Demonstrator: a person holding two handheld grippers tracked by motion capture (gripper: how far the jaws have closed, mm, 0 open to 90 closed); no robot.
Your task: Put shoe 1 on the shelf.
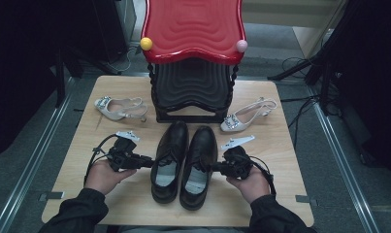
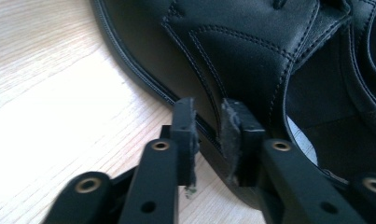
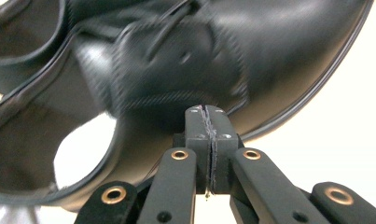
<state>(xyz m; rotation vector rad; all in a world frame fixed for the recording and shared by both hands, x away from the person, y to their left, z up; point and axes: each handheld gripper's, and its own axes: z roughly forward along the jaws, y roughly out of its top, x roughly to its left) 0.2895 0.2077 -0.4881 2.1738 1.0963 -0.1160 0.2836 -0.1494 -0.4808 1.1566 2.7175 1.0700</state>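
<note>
Two black lace-up shoes stand side by side mid-table, toes pointing away: the left shoe [image 1: 170, 160] and the right shoe [image 1: 199, 165]. My left gripper [image 1: 148, 161] lies level at the left shoe's outer side. In the left gripper view, my left gripper [image 2: 208, 112] has a narrow gap between its jaws. The left shoe's [image 2: 232, 42] sole edge and side leather are just at the tips, and the pads do not clamp it. My right gripper [image 1: 208, 167] is at the right shoe's outer side. In the right gripper view, my right gripper [image 3: 206, 109] is shut pad to pad, its tip against the blurred right shoe [image 3: 185, 51].
A red-seated stool stack [image 1: 193, 29] with a black base stands at the table's far middle. A beige slingback heel [image 1: 119, 108] lies to its left and another [image 1: 246, 115] to its right. Bare wood [image 1: 280, 194] runs along the table's near edge and sides.
</note>
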